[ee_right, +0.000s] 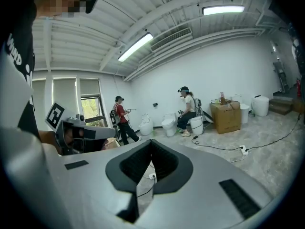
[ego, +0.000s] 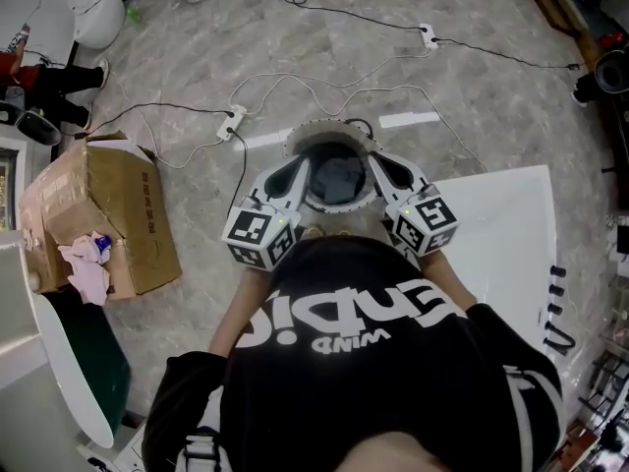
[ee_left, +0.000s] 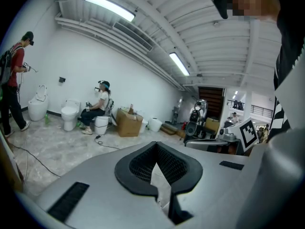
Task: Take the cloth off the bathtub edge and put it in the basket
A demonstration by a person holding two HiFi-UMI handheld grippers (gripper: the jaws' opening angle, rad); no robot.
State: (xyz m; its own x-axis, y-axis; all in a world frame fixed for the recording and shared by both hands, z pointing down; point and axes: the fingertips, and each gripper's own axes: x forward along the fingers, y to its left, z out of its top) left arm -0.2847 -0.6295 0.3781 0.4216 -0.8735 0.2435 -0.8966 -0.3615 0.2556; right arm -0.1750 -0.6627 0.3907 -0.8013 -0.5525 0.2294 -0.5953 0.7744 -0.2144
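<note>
The person holds both tools close to the chest: the left hand-held gripper [ego: 298, 169] and the right hand-held gripper [ego: 379, 163] each have their jaws closed tip to tip on nothing, and they flank the basket [ego: 325, 132] just ahead. The basket holds a dark grey heap [ego: 339, 181], though I cannot tell whether that is cloth. A pink cloth [ego: 86, 264] lies draped on the box [ego: 113, 193] near the tub [ego: 67, 374], well off to the left of both.

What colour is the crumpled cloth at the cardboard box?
Pale pink. The crumpled cloth at the brown cardboard box shows best in the head view.
</note>
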